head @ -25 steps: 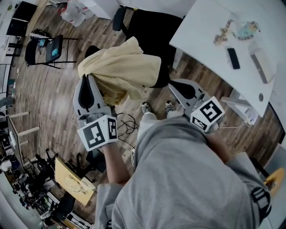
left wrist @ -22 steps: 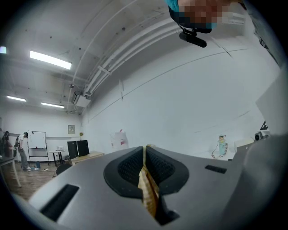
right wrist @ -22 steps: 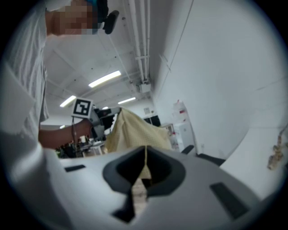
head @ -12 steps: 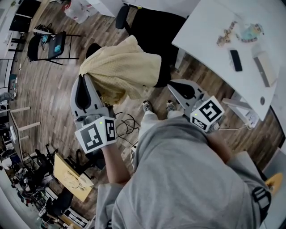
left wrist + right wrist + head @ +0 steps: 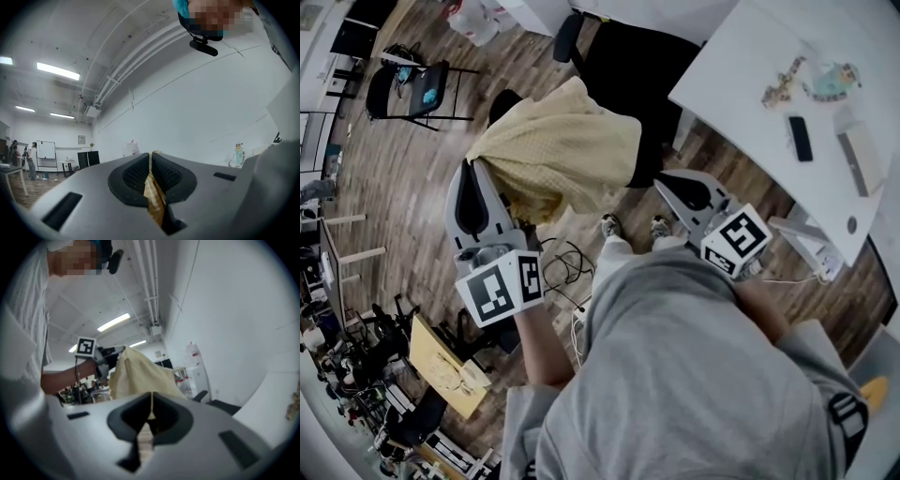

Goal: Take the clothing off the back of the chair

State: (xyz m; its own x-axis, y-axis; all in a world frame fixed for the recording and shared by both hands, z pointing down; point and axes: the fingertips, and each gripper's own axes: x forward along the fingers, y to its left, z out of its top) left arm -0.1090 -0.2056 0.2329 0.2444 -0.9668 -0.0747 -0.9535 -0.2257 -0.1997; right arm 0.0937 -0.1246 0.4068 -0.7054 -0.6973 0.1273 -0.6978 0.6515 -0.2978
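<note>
Clothing (image 5: 558, 150) lifted slightly; clamped between both jaws.

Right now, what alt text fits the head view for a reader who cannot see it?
Seen from above, a person in a grey top holds a yellow garment over a black chair, with the left tongs and the right tongs each shut on an edge of it. A white table stands at the right on a wooden floor.

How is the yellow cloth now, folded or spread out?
Spread out: the yellow cloth stretches wide between the left gripper and right gripper.
</note>
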